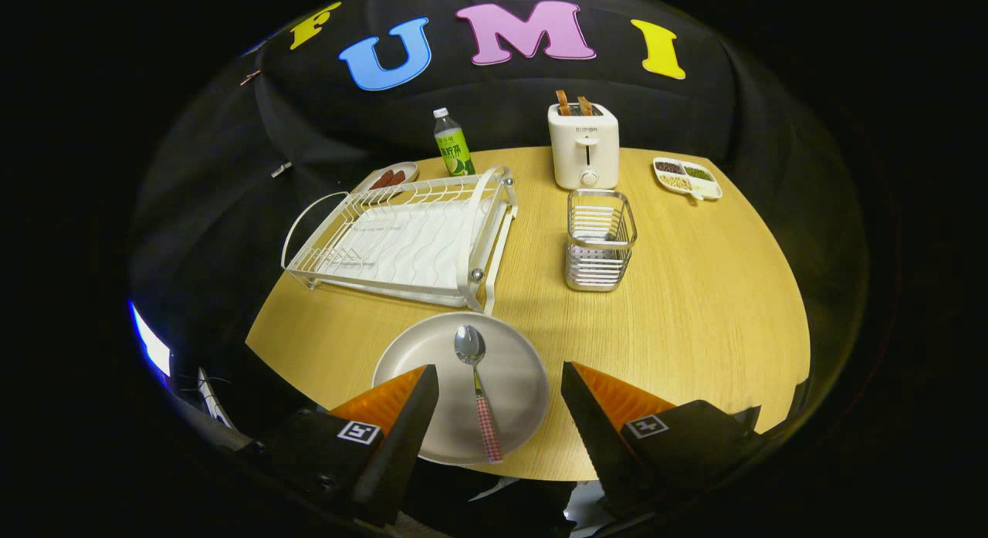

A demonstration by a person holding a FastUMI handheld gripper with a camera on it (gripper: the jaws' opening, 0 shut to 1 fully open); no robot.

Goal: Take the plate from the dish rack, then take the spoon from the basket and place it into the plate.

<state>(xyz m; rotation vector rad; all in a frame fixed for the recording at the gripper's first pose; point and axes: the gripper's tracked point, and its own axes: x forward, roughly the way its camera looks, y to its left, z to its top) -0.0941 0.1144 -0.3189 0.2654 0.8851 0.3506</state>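
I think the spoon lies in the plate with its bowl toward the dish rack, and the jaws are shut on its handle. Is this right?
Not quite. The gripper view shows the spoon in the plate, its bowl toward the dish rack, but the gripper is open: its jaws stand apart on either side of the handle and do not touch it.

A round, pale wood-grain table (695, 306) stands in a dark booth, with black cloth (502, 106) draped as the wall behind it from nine through twelve to three o'clock. At eight o'clock a strip of bright light (150, 345) glows.
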